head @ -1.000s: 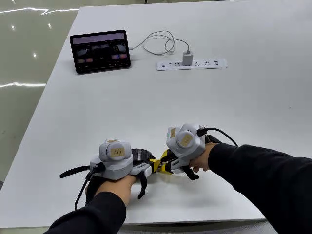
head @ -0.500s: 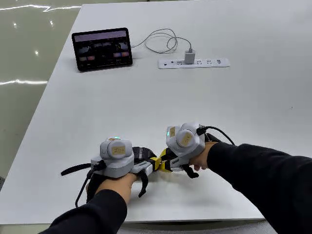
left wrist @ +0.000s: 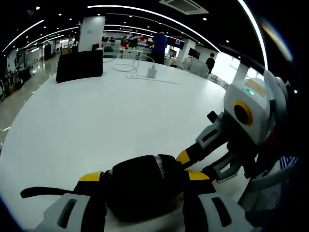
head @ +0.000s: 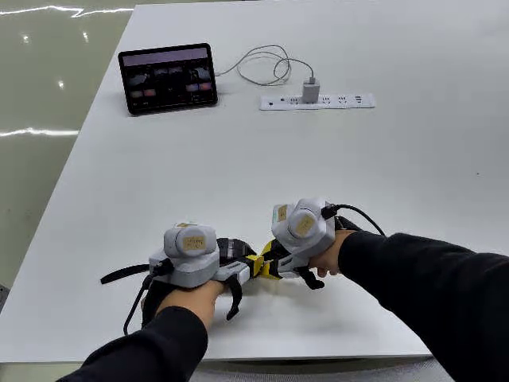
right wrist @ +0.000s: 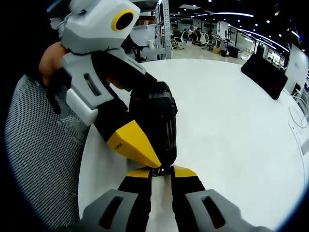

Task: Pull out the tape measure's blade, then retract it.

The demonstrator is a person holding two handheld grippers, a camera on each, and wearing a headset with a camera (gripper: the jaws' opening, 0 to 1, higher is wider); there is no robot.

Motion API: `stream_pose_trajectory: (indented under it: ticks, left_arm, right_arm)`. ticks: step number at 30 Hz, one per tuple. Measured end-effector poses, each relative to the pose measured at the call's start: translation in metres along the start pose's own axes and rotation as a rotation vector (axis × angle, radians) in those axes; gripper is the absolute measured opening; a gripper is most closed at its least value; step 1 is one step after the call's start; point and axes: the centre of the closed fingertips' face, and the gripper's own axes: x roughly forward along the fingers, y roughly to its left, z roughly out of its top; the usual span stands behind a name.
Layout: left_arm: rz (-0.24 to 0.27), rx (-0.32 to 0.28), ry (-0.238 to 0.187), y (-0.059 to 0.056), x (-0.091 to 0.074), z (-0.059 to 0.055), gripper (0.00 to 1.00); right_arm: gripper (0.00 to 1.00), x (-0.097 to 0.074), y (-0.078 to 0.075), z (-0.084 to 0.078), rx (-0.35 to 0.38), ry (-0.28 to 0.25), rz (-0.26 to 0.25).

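The black tape measure (left wrist: 145, 186) lies near the table's front edge, with my left gripper (left wrist: 145, 178) shut on its round body, one yellow-tipped finger (left wrist: 91, 177) on each side. In the head view the tape measure (head: 231, 251) sits between the two hands. My right gripper (right wrist: 161, 172) comes in from the right, its jaws closed on the small blade tip at the case's mouth. The case (right wrist: 155, 118) fills the space just ahead of it. No length of blade shows between case and jaws. In the head view, the left gripper (head: 240, 272) and right gripper (head: 266, 267) meet tip to tip.
A dark tablet (head: 168, 78) stands at the far left of the white table (head: 358, 175). A white power strip (head: 318, 102) with a charger and looped cable lies at the back. A black strap (head: 121, 278) trails left of the left hand. The table's front edge is close.
Only the head view has drifted a little. Both grippers stay together at the tape measure, holding as before.
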Motion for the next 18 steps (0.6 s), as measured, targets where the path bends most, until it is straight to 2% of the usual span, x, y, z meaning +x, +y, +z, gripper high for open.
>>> stream_pose_trajectory:
  ticks: [7,18]
  left_arm:
    - [0.000,0.009,0.007,-0.0008,0.0002,0.0002,0.62]
    - [-0.054,0.044,0.039,-0.0009,-0.0036,0.0009,0.63]
  right_arm:
    - [0.11,-0.0003,0.0007,0.0001,0.011,0.000,0.001]
    - [0.13,0.0000,0.0014,-0.0004,-0.004,0.006,-0.010]
